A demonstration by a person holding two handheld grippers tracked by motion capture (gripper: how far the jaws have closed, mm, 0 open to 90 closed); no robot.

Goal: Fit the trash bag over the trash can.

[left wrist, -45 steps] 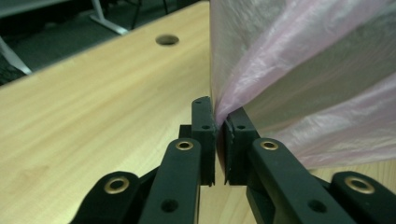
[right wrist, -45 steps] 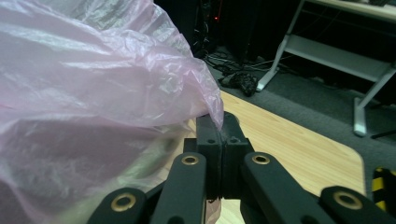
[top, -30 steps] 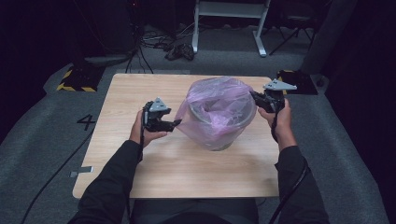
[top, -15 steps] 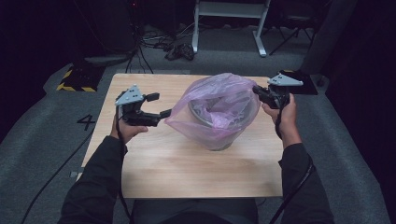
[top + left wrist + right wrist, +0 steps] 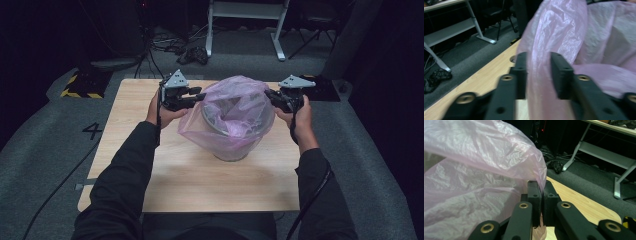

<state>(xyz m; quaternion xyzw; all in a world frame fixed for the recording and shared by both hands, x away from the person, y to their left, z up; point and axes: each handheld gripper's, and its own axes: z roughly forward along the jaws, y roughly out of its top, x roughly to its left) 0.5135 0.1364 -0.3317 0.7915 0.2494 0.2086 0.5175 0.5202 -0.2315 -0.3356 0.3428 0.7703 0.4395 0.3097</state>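
A pink plastic bag [image 5: 235, 112] is lining a metal bucket [image 5: 231, 145] that is standing in the middle of the wooden table [image 5: 200, 175]; its loose upper part is draping over the bucket's rim on every side. The right gripper [image 5: 270, 94] is pinching the bag's right edge, its jaws pressed together on the film, as the right gripper view is showing [image 5: 537, 195]. The left gripper [image 5: 199, 95] is reaching in at the bag's left edge; its jaws have just been closing, and in the left gripper view [image 5: 537, 72] a fold of the bag is hanging between them with gaps on either side, so they are not clamping it yet.
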